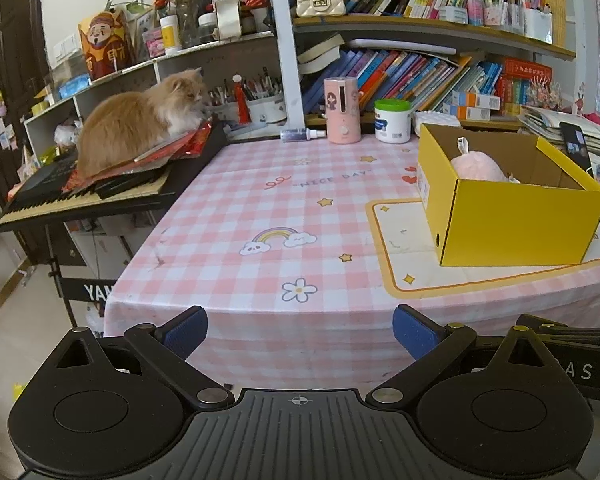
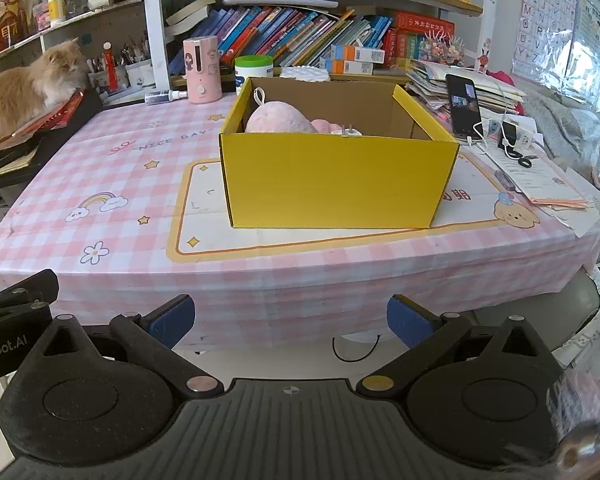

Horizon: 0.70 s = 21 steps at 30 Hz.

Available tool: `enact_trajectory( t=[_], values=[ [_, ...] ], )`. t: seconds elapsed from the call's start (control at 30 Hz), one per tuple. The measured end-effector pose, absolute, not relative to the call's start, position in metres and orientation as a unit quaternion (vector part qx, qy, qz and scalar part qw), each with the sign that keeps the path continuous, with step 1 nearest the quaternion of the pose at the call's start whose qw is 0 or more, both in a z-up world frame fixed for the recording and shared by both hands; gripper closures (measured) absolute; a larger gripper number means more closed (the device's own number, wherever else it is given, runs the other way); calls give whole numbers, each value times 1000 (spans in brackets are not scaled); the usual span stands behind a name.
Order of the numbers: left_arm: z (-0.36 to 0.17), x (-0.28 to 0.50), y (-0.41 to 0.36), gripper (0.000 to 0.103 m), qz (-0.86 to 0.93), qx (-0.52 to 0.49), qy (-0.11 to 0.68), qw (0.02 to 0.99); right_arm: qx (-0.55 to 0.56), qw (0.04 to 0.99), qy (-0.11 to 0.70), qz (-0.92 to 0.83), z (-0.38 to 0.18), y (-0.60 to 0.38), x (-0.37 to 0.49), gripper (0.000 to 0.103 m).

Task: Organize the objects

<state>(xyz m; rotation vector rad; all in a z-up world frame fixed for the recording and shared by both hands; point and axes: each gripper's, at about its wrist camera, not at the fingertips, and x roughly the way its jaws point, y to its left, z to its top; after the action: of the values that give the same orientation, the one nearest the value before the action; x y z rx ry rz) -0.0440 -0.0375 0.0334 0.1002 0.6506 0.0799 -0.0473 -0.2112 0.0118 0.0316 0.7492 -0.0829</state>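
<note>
Left wrist view, L to R. Cat [image 1: 140, 128] lies on red papers atop a keyboard [image 1: 80, 200], at 10 o'clock, just beside the table [image 1: 260, 200] edge. Table carries a pink check cloth. At 12 o'clock, along the far edge: pink cylinder unit [image 1: 342, 110], then white jar w/ green lid [image 1: 393, 121]. Yellow box [image 1: 512, 216] stands at 2 o'clock on a cream mat, top open. Pink plush item [image 1: 476, 168] sits inside the box.

Left claw [image 1: 300, 332]: jaws spread wide, nothing between the blue pads, held off the near table edge.

Right wrist view, L to R. Yellow box [image 2: 336, 184] at 12 o'clock, centred on the mat. Pink plush [image 2: 278, 120] inside, toward its left wall; a small white object beside it, possibly a plug, view too poor to confirm. Phone [image 2: 464, 106] propped upright at 1 o'clock, cable attached, near the box's right wall.

Right claw [image 2: 290, 320]: jaws wide apart, empty, short of the table edge.
</note>
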Motion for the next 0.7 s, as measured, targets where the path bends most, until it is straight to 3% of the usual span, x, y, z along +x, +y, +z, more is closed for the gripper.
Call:
enact_trajectory(
  t=[0.7],
  values=[
    [33,-43,-32,0,47,44,327,943,10,930,365,-41,13,-207,-48,0]
  ],
)
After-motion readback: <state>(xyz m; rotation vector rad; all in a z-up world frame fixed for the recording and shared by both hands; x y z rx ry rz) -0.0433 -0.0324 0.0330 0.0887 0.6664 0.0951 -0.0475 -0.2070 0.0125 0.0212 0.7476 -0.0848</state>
